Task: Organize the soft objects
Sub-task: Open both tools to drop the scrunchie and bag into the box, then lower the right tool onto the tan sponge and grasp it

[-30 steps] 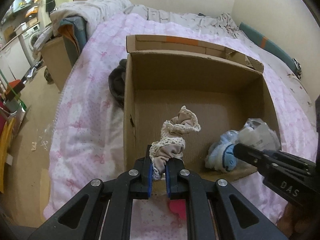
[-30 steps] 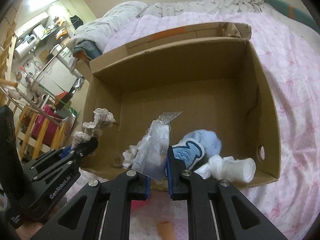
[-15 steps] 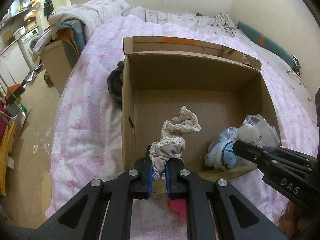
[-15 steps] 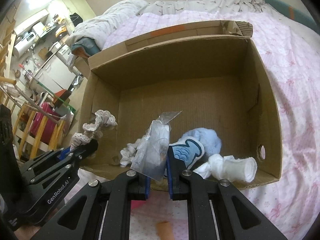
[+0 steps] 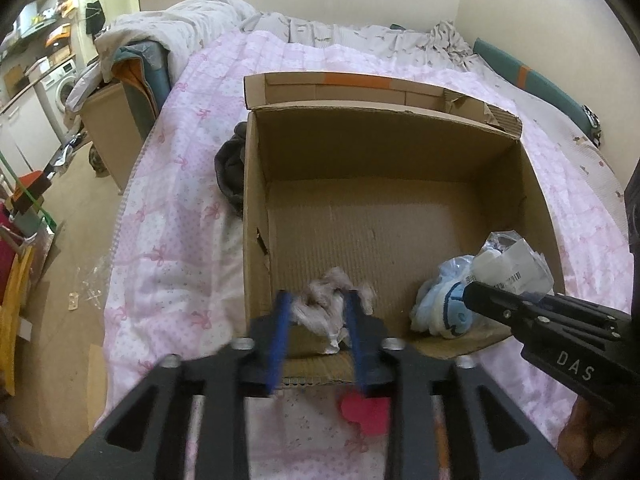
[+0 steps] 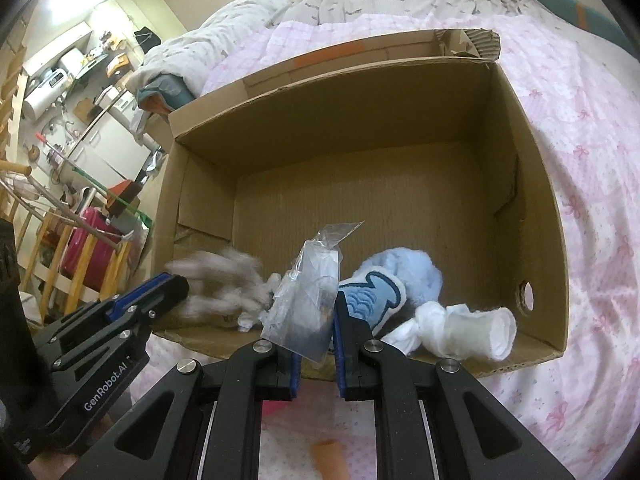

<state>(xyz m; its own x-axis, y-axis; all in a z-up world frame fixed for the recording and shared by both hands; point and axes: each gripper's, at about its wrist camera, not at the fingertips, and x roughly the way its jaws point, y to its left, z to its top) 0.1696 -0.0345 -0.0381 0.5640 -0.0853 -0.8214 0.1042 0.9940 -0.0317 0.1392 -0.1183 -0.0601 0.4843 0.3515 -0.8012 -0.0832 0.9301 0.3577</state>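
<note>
An open cardboard box [image 5: 360, 148] [image 6: 360, 128] stands on a pink bed. My left gripper [image 5: 318, 308] is open over the box's near left corner; the beige lace scrunchie [image 5: 328, 300] is blurred between its spread fingers and falling into the box, also seen from the right wrist view [image 6: 224, 280]. My right gripper [image 6: 316, 308] is shut on a clear plastic packet [image 6: 308, 292] [image 5: 512, 268] over the near edge. A light blue plush [image 6: 392, 284] [image 5: 444, 304] and a rolled white sock [image 6: 468, 328] lie in the box's near part.
A dark garment [image 5: 230, 172] lies on the pink quilt [image 5: 180, 200] against the box's left wall. A pink heart shape [image 5: 364, 416] lies below the grippers. A smaller cardboard box [image 5: 108, 128] and floor clutter stand left of the bed.
My left gripper has opened and let go of the scrunchie, which drops blurred into the box's near left corner. My right gripper still holds the packet in place.
</note>
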